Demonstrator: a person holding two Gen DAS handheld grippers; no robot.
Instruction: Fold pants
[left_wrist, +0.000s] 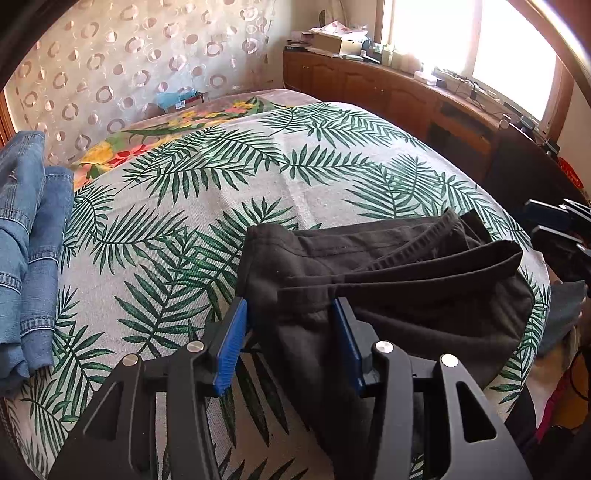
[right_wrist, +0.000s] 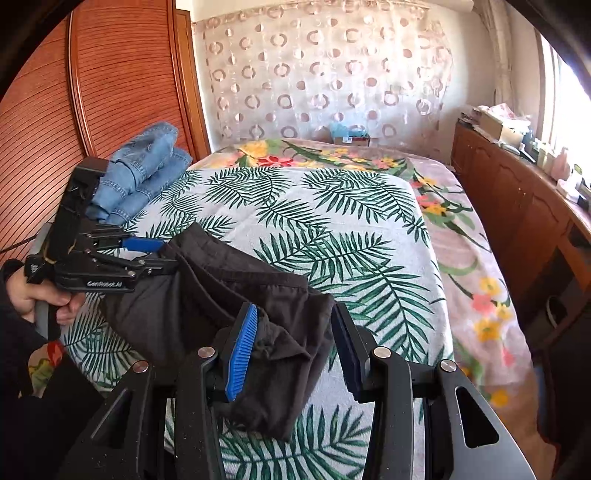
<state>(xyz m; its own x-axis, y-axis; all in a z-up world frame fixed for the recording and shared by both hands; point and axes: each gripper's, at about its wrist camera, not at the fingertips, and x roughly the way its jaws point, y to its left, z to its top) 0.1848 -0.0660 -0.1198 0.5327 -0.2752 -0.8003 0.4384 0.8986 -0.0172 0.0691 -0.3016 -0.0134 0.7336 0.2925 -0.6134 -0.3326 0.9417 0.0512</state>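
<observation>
Black pants (left_wrist: 388, 280) are lying bunched on a palm-print bedspread (left_wrist: 207, 206). Left gripper (left_wrist: 291, 332) and right gripper (right_wrist: 295, 339) are both gaping wide around the cloth, clamping nothing.

One pair of dark pants (left_wrist: 388, 273) lies folded on the one bed (left_wrist: 229, 206), and one stack of folded blue jeans (left_wrist: 29, 258) sits at its edge. Two grippers are in the room, the left gripper (left_wrist: 291, 343) and the right gripper (right_wrist: 295, 350). One hand (right_wrist: 33, 295) shows, and one blue box (right_wrist: 349, 133) by the curtain.

Black pants' (left_wrist: 388, 280) near edge behind tongs (left_wrist: 291, 347)
</observation>
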